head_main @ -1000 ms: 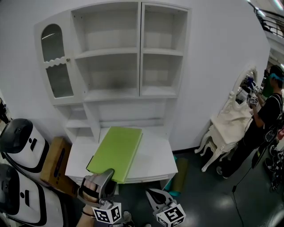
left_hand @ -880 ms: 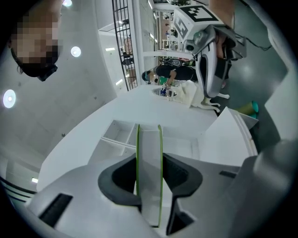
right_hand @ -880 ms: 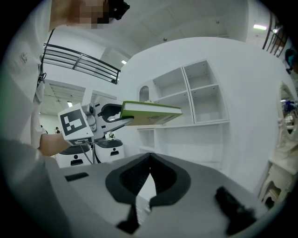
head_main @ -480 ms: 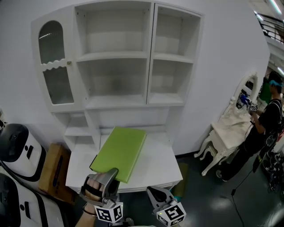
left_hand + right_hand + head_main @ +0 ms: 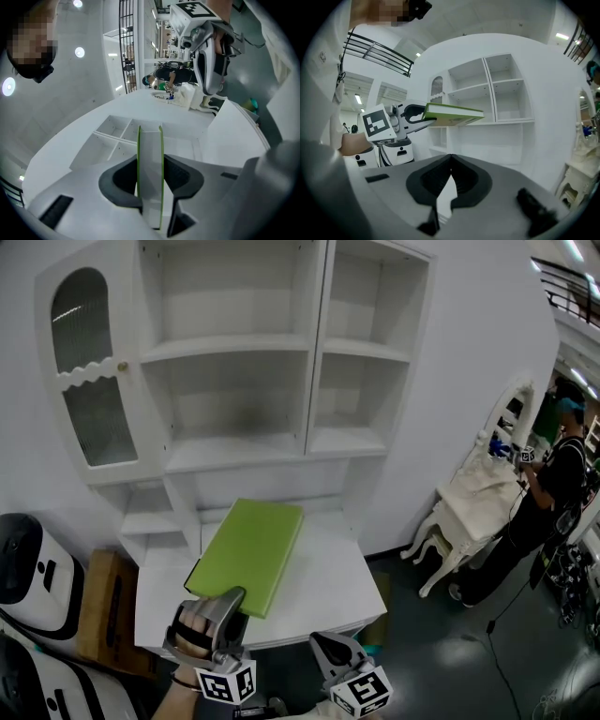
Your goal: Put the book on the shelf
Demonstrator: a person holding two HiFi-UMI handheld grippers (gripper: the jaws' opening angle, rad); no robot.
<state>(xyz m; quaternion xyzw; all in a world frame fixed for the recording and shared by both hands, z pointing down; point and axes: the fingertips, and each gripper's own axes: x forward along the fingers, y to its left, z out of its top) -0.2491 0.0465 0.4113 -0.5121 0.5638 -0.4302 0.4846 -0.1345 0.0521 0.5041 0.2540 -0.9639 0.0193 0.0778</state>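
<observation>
Book [image 5: 248, 554] sat clamped by one edge in the left tool [image 5: 225, 604], so it could droop and snag the shelf [image 5: 234, 452].

A robotics lab (staged like a home): white robots [image 5: 26, 563] beside a shelf unit [image 5: 319, 343].

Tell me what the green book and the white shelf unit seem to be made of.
Book: likely paper pages between stiff card covers; covers matte green, white page block showing between them at the edge.
Shelf unit: probably painted wood or board, smooth white finish; flat panels, even colour, no grain visible.
</observation>
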